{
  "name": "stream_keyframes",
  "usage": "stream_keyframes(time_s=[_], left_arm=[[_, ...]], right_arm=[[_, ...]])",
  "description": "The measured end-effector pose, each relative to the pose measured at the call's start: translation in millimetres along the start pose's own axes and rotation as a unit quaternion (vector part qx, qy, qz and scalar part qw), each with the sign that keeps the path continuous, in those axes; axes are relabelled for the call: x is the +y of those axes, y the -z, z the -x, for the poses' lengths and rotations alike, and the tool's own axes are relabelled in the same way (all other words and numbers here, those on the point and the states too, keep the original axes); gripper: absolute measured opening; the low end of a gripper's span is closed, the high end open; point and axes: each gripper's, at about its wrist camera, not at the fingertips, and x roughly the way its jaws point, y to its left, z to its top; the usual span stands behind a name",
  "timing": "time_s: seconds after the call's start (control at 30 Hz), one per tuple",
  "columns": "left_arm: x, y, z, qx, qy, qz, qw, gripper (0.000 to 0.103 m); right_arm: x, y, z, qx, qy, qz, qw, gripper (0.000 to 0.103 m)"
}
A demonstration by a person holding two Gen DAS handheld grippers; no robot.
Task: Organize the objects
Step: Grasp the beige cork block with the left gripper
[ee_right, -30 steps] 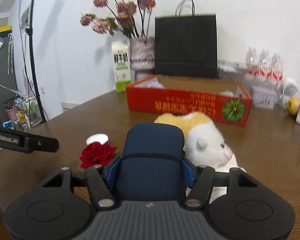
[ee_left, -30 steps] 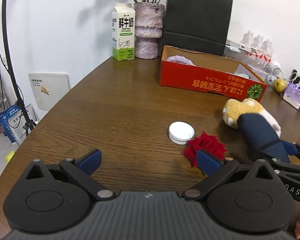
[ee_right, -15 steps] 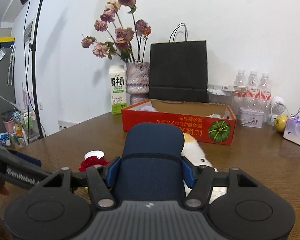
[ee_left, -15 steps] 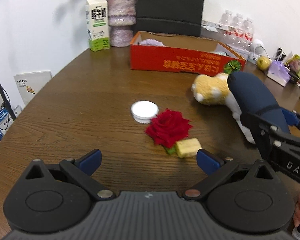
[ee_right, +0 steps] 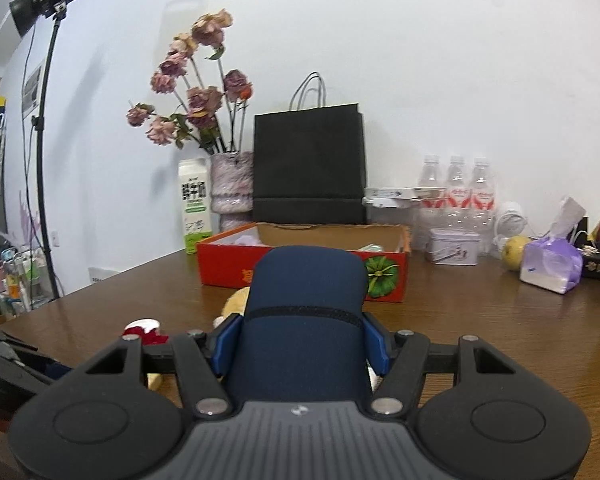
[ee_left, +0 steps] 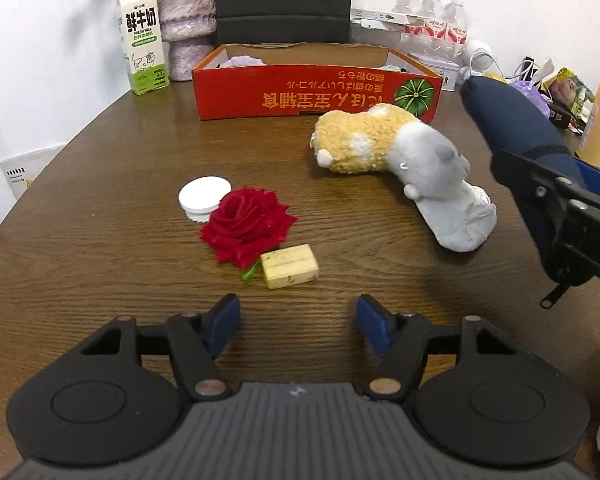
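Observation:
My right gripper [ee_right: 302,344] is shut on a dark blue case [ee_right: 306,320] and holds it above the table, pointed toward the red cardboard box [ee_right: 300,272]; the case also shows in the left wrist view [ee_left: 516,120]. My left gripper [ee_left: 298,326] is open and empty, just above the table. In front of it lie a yellow block [ee_left: 290,266], a red rose [ee_left: 248,228] and a white lid [ee_left: 204,198]. A plush toy [ee_left: 400,160] lies to the right, before the red box [ee_left: 316,90].
A milk carton [ee_left: 142,40], a flower vase [ee_left: 186,12] and a black paper bag [ee_left: 284,0] stand behind the box. Water bottles [ee_right: 456,196], a tin [ee_right: 454,246], an apple [ee_right: 516,252] and a tissue pack [ee_right: 550,266] crowd the back right.
My right gripper has lifted the blue case higher, off the plush toy. My left gripper has drawn back and turned, so the rose, the yellow block and the plush toy now lie ahead.

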Motion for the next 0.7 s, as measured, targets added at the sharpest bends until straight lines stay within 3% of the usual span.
stream_keyframes(time_s=[0.37, 0.47, 0.6, 0.7], left_arm=[[-10.3, -14.0, -16.6, -0.006, -0.018, 0.008, 0.9998, 0.063], [-11.8, -17.7, -20.5, -0.009, -0.021, 0.011, 0.9997, 0.056], [-11.7, -21.3, -22.9, -0.017, -0.022, 0.015, 0.9995, 0.034], [-12.3, -20.9, -23.2, -0.022, -0.022, 0.012, 0.9995, 0.033]], right_arm=[[-11.5, 0.8, 11.2, -0.016, 0.003, -0.006, 1.0, 0.062], [-9.9, 0.6, 12.2, -0.019, 0.001, -0.001, 1.0, 0.062], [-8.6, 0.4, 12.5, -0.019, 0.0, 0.002, 1.0, 0.062], [-8.4, 0.6, 12.0, -0.018, 0.0, 0.001, 1.0, 0.062]])
